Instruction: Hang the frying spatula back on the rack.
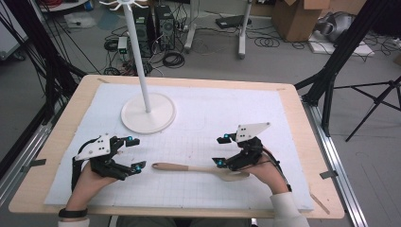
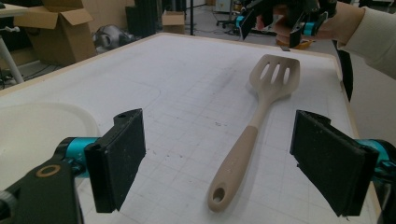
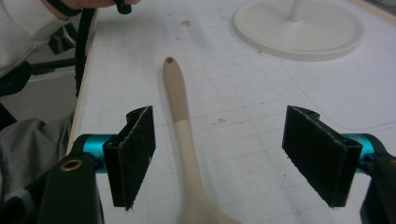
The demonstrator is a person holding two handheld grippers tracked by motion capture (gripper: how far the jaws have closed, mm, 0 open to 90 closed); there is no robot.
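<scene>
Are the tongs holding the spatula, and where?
No. Both the left tongs and right tongs are open; the spatula lies loose on the table.

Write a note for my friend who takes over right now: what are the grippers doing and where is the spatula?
Left gripper: open, empty, just off the handle end.
Right gripper: open, empty, over the blade end.
Spatula: flat on the white mat, slotted blade toward the right gripper, hanging hole toward the left. White stand is upright farther back.
Done: nothing grasped.
Left: probably grip the spatula and lift it.
</scene>
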